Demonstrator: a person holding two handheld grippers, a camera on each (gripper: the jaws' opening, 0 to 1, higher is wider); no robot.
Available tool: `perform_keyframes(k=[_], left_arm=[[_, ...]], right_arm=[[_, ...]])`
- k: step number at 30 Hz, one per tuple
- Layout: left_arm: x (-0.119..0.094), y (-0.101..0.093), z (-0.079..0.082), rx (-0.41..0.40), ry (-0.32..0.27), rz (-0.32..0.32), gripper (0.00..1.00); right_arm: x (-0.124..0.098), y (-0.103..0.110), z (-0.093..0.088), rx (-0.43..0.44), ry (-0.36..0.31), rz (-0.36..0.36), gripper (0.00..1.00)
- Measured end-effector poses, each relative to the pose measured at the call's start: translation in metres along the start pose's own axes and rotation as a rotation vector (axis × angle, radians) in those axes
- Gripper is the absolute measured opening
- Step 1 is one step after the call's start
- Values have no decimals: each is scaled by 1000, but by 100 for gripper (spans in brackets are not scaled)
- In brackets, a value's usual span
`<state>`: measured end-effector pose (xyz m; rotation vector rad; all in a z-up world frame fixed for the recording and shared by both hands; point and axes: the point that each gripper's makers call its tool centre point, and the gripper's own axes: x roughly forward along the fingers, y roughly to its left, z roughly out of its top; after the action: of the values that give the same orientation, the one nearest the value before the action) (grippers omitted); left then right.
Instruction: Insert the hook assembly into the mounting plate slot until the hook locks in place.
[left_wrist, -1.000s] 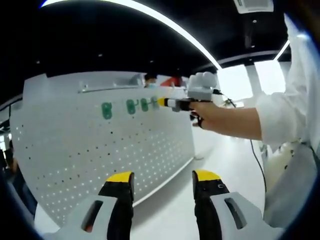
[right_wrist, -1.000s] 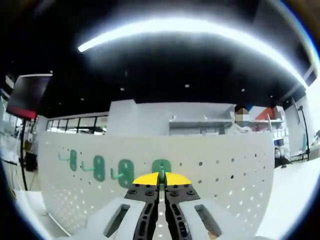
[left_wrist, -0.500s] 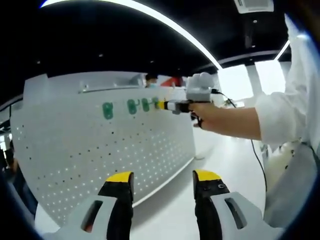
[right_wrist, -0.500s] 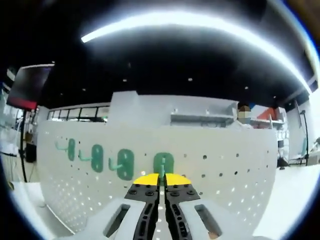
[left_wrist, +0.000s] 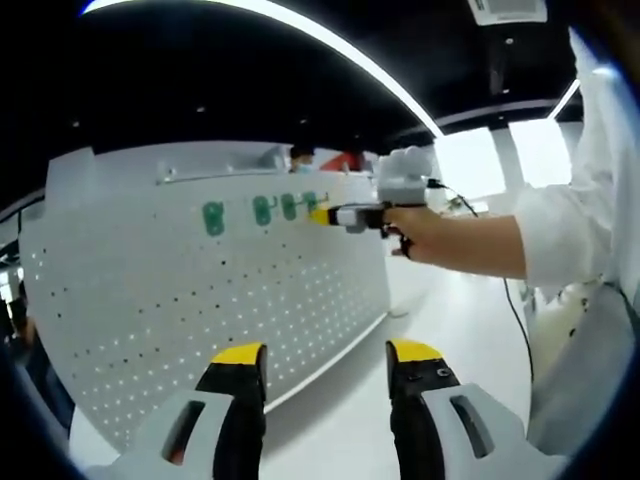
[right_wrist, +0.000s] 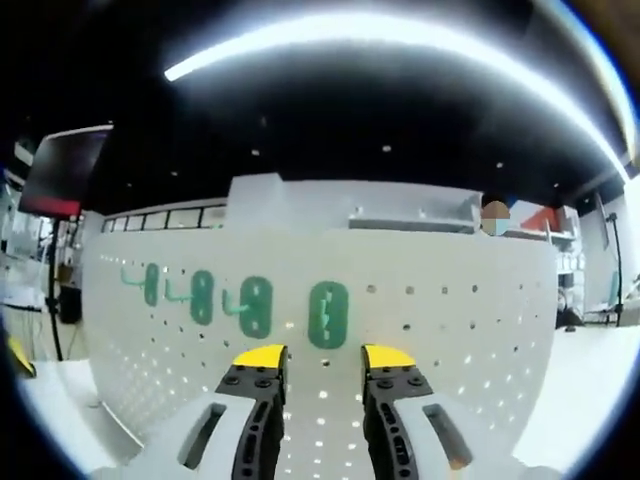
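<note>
A white pegboard mounting plate (left_wrist: 200, 300) (right_wrist: 450, 330) stands upright and carries several green hook assemblies in a row. In the right gripper view the nearest green hook (right_wrist: 328, 314) sits flat on the plate, just beyond my right gripper (right_wrist: 324, 356), which is open with nothing between its jaws. The other hooks (right_wrist: 256, 306) run off to its left. In the left gripper view the right gripper (left_wrist: 320, 213) is at the right end of the hook row (left_wrist: 262, 210), beside the last hook (left_wrist: 311, 203). My left gripper (left_wrist: 327, 352) is open, low and well back from the plate.
A hand and white sleeve (left_wrist: 470, 245) reach in from the right, holding the right gripper. A cable (left_wrist: 515, 310) trails below the arm. A person (left_wrist: 300, 160) stands behind the plate. A dark monitor (right_wrist: 65, 170) hangs at upper left. White surface (left_wrist: 440, 340) lies beside the plate.
The right gripper's jaws have gone from shut on the green hook to open, leaving the hook on the plate. The left gripper has stayed where it was.
</note>
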<state>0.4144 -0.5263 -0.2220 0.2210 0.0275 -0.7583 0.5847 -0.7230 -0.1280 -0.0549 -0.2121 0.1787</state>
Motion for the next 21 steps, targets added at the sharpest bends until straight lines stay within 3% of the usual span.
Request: perform_keyframes(k=[21], left_arm=[[-1, 3, -2, -44, 4, -2, 51]], right_arm=[[-33, 5, 8, 17, -12, 103, 61]])
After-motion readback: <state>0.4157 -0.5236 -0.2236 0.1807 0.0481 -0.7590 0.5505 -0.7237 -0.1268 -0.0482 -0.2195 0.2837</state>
